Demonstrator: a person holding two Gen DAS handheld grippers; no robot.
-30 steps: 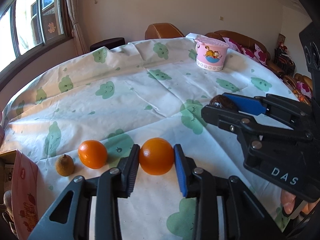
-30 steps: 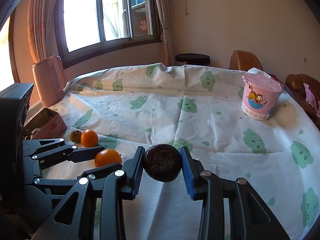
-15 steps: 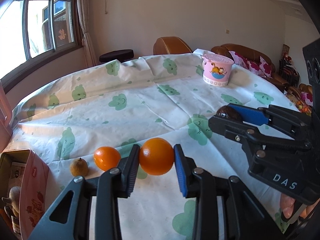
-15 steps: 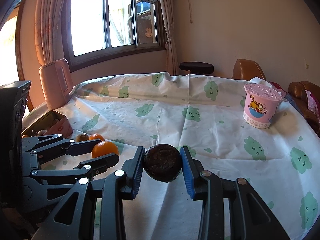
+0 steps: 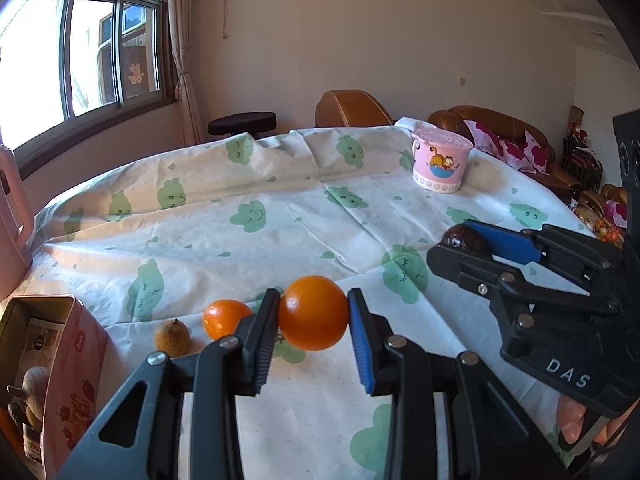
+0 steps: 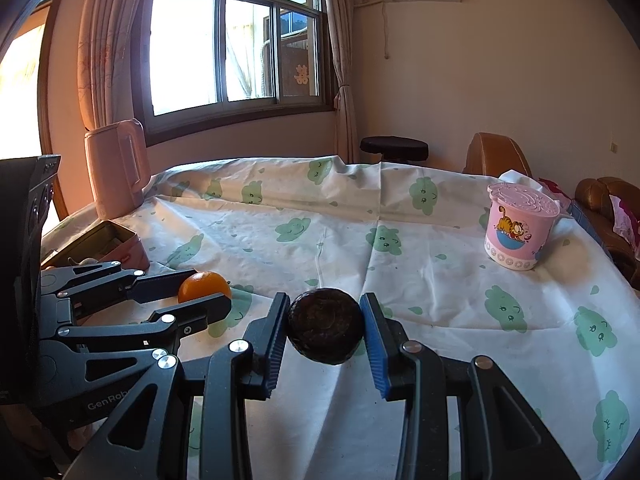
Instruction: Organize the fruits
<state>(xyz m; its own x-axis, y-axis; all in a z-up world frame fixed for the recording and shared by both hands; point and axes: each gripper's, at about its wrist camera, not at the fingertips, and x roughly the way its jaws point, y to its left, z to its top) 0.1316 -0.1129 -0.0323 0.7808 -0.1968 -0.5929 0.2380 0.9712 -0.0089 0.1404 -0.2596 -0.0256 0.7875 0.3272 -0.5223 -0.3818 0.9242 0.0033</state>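
The left gripper (image 5: 313, 322) pinches an orange (image 5: 313, 312) across its widest part, lifted clear of the tablecloth (image 5: 280, 232). The fruit looks firm, round and smooth, likely to roll out unless gripped at the middle. The right gripper (image 6: 325, 334) likewise clamps a dark wrinkled fruit (image 6: 325, 325), probably softer and easily bruised. Both hands tilt forward and downward, side by side. Left of the left fingers lie a smaller orange (image 5: 225, 318) and a brown fruit (image 5: 172, 337).

**Skins, plastic and creased cloth**

The orange (image 5: 313, 312) has a smooth, faintly glossy peel. The dark fruit (image 6: 326, 331) looks matt and wrinkled. The tablecloth (image 5: 280, 240) is thin, creased sheeting with a slight sheen. The pink lidded tub (image 5: 440, 164) is glossy plastic. The left gripper (image 5: 313, 336) is matt black plastic with ribbed pads and shiny metal rivets.
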